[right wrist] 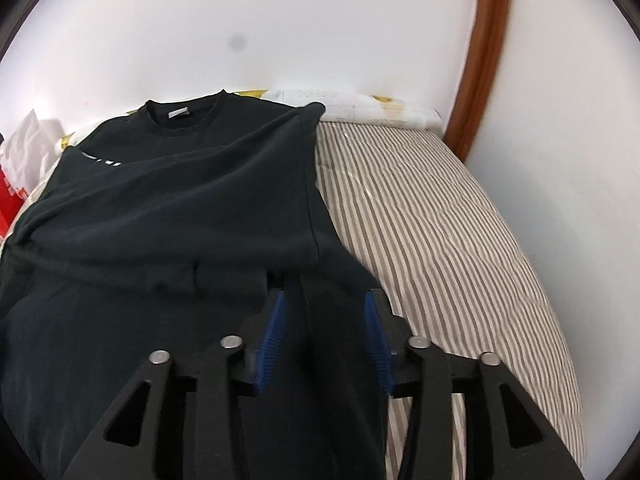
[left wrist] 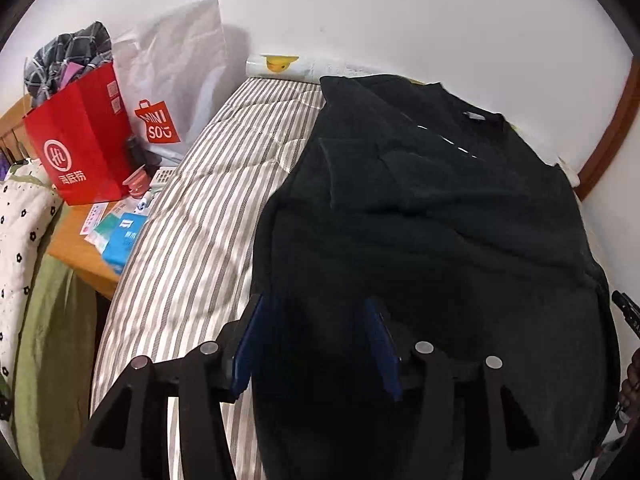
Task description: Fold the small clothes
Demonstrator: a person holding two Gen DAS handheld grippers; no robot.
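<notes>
Both claws tilt down over a black T-shirt point(right wrist: 192, 200) lying on the striped bed point(right wrist: 440, 240), filling the centre and right of the left view and the left and centre of the right view; the left claw point(left wrist: 316, 344) and right claw point(right wrist: 324, 336) each stand spread, blue pads apart with dark cloth between them and not pinched. The shirt's lower hem is cut off by the frame bottoms, its folds barely legible in the dark fabric; at the left view's right edge a black object is too cropped to identify.
</notes>
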